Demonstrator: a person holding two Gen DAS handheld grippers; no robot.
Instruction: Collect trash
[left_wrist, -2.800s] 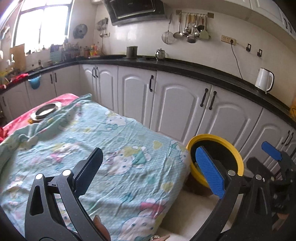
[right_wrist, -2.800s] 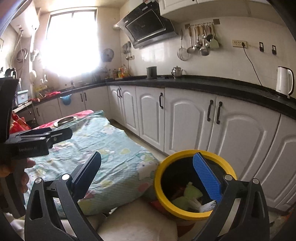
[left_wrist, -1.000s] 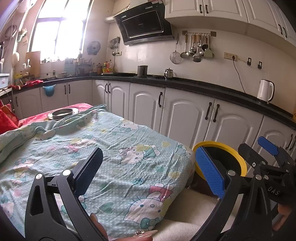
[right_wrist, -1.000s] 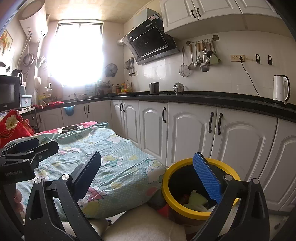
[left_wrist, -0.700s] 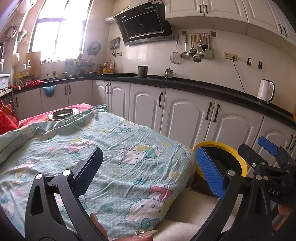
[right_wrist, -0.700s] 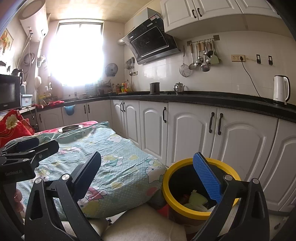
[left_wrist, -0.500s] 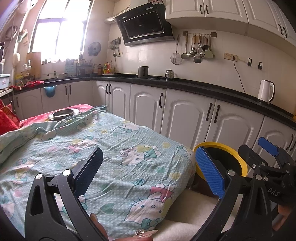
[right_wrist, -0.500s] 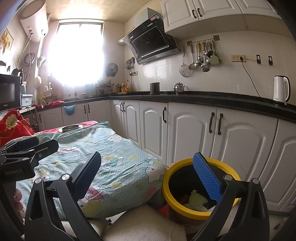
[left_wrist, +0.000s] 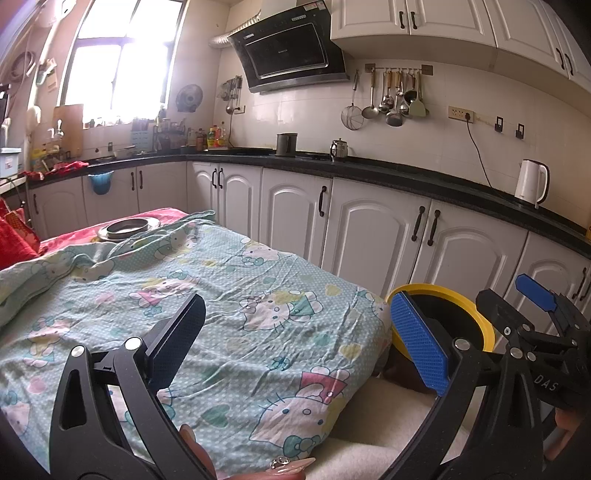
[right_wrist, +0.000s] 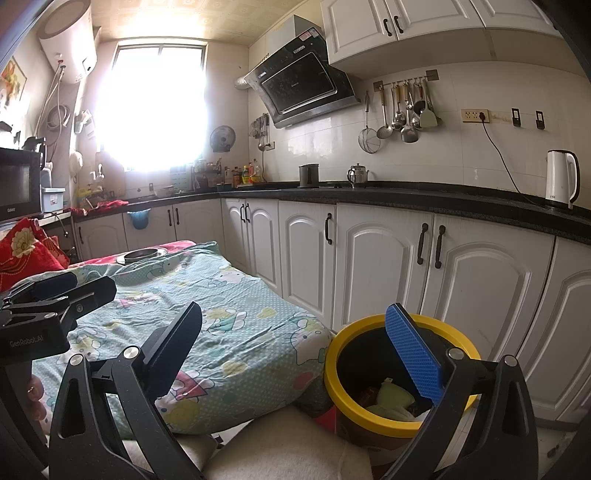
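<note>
A yellow-rimmed dark bin (right_wrist: 399, 413) stands on the floor beside the table corner, with green and red trash (right_wrist: 391, 400) inside. The same bin (left_wrist: 476, 325) shows at the right of the left wrist view. My right gripper (right_wrist: 295, 350) hangs open and empty above the table corner and the bin. Over the cartoon-print cloth (left_wrist: 221, 317) my left gripper (left_wrist: 295, 339) is open with nothing between its fingers. Each view shows the other gripper: the right one (left_wrist: 532, 314) at the right edge, the left one (right_wrist: 62, 291) at the left edge.
A metal dish (left_wrist: 129, 227) sits at the table's far end on a red cloth. White base cabinets (right_wrist: 388, 266) with a black counter run behind the bin. A white kettle (right_wrist: 561, 179) stands on the counter. A cream cushion (right_wrist: 288, 446) lies below the table edge.
Compared with 2.8 s ago, both grippers have lifted and tilted up, so more wall shows. In the last second nothing visibly moved.
</note>
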